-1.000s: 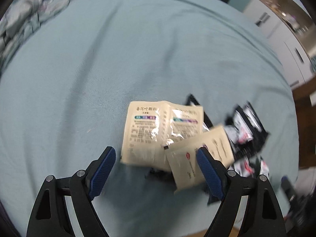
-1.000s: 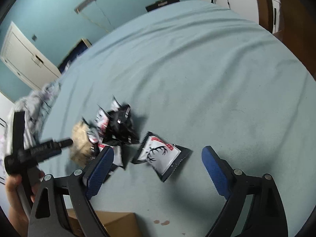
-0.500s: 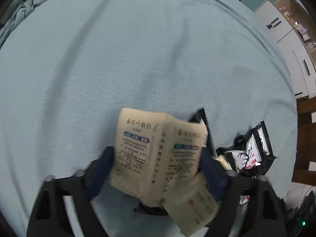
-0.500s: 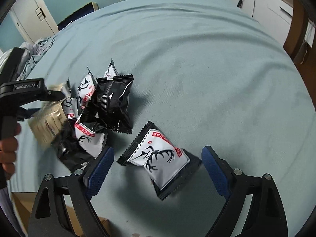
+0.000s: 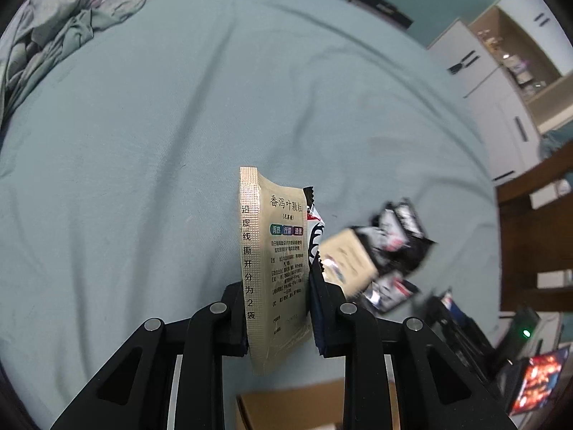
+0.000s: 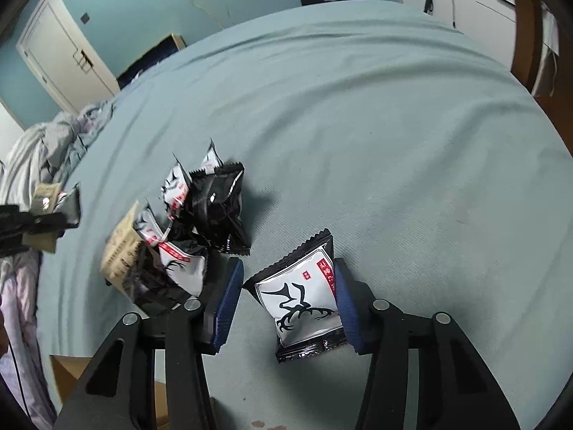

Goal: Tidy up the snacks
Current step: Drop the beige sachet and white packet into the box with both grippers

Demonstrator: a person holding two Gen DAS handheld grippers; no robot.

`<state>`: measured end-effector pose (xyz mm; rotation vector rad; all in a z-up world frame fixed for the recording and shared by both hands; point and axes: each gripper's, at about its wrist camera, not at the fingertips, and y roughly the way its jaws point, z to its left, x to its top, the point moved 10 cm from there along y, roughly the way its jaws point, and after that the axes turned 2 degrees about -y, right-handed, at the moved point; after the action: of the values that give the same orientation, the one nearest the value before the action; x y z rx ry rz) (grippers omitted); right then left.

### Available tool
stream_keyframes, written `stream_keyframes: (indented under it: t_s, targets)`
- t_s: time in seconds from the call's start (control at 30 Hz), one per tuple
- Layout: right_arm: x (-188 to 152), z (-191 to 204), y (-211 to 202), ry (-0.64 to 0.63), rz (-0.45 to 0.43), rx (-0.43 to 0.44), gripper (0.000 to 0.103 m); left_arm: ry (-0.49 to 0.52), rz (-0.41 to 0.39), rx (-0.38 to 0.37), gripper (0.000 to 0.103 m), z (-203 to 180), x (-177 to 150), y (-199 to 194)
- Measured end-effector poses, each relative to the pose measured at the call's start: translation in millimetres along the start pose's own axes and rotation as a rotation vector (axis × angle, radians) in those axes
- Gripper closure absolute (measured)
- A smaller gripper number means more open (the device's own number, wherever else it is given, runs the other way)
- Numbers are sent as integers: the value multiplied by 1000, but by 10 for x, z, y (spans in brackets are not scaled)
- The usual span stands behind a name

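Two beige sachets, about five black-and-white snack packets

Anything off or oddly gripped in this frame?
Yes. The left gripper has clamped the beige sachet together with a black-and-white snack packet pinched behind it, so two items came up at once. The remaining pile lies jumbled on the bedsheet.

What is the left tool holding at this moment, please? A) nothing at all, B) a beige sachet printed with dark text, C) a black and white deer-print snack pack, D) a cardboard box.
B: in the left wrist view the left tool is clamped shut on the beige sachet, which stands upright between its pads above the bedsheet. A black and white packet edge shows right behind the sachet.
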<state>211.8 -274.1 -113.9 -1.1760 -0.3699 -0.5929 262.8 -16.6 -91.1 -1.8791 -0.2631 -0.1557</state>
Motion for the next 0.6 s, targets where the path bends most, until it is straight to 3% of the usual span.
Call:
stream_keyframes:
  t_s: [0.17,0.33,0.6]
  targets:
    - [-147,140,-342,7,-40,56,55,51,-33,-66,79,-147,-199,-451]
    - [-366,385,-891,-41,-103,130,55,115,-15,-109,79,-158,-732,-683]
    - [-1045,548,-1478,-50,-150,217,55,288,35,-71,77,-166,-1715,-446]
